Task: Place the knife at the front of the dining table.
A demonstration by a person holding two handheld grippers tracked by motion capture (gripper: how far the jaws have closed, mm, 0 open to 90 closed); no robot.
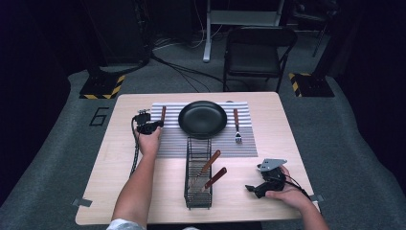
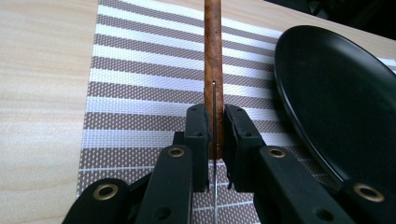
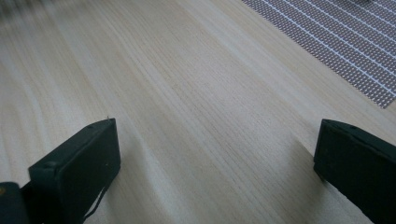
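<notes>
My left gripper (image 1: pixel 155 125) is at the left of the striped placemat (image 1: pixel 172 143), shut on a knife (image 1: pixel 163 114) with a brown wooden handle. In the left gripper view the jaws (image 2: pixel 215 116) pinch the near end of the handle (image 2: pixel 213 60), and the thin blade runs on edge back between them. The handle points away along the mat, just left of the black plate (image 2: pixel 336 102). Whether the knife touches the mat I cannot tell. My right gripper (image 1: pixel 253 188) sits low over bare wood near the table's front right, its jaws (image 3: pixel 210 154) open with nothing between them.
The black plate (image 1: pixel 202 119) sits mid-mat, with a wooden-handled fork (image 1: pixel 236 125) on its right. A black wire caddy (image 1: pixel 190 189) stands in front of the plate and holds two wooden-handled utensils (image 1: pixel 209 164). A folding chair (image 1: pixel 256 50) stands beyond the table.
</notes>
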